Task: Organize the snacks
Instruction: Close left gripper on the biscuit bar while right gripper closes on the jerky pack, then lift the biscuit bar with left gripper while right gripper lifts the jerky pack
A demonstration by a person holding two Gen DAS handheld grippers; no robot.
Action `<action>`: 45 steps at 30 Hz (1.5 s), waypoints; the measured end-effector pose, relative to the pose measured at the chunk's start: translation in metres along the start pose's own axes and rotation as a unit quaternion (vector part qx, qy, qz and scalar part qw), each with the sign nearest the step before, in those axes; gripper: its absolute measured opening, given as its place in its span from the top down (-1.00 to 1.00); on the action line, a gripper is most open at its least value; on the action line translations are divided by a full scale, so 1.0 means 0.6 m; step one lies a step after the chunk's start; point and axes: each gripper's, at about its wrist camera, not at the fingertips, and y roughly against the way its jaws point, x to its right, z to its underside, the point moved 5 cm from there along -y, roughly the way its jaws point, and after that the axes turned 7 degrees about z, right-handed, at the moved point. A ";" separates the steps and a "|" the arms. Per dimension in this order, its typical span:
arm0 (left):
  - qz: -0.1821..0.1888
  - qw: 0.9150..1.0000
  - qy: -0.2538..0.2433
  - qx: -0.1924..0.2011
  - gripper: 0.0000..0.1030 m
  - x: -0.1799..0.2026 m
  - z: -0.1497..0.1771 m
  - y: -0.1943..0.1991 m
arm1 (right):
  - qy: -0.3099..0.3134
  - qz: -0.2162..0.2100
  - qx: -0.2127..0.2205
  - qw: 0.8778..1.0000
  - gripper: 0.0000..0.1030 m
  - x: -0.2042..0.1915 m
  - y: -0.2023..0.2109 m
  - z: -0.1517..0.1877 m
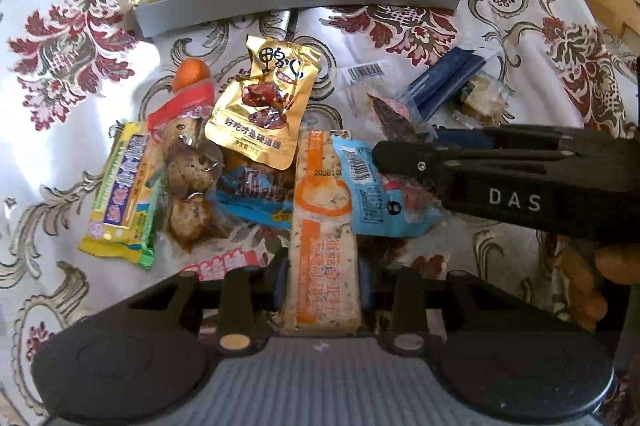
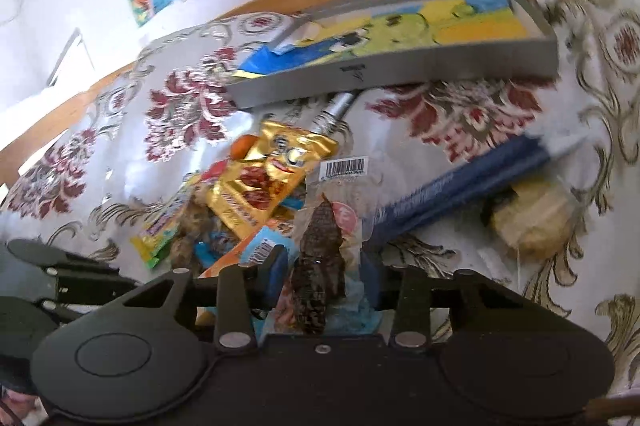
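Both sets of jaws are clamped on snacks: the left gripper [image 1: 322, 282] pinches the near end of an orange-and-white nougat bar [image 1: 322, 226], and the right gripper [image 2: 320, 290] holds a clear pack with a dark dried strip [image 2: 320, 266] inside. Each pack sits in the snack pile on the floral cloth [image 1: 60, 105], short of the grey tray [image 1: 304, 1] at the back. My guess at the risk: the bar lies partly under a blue packet [image 1: 372, 193] and beside the gold duck packet [image 1: 260, 105], so lifting could drag neighbours along. Wrappers look glossy and slippery.
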 end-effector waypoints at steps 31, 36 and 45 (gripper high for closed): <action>-0.056 0.997 -0.046 -0.003 0.29 0.029 0.056 0.093 | 0.047 -0.013 0.074 0.996 0.20 -0.031 0.091 -0.038; -0.045 0.998 -0.041 -0.031 0.27 0.017 0.055 0.067 | 0.048 -0.013 0.072 0.996 0.20 -0.031 0.089 -0.035; -0.030 0.999 -0.008 -0.039 0.28 -0.002 0.034 0.030 | 0.044 -0.017 0.066 0.997 0.20 -0.029 0.078 -0.031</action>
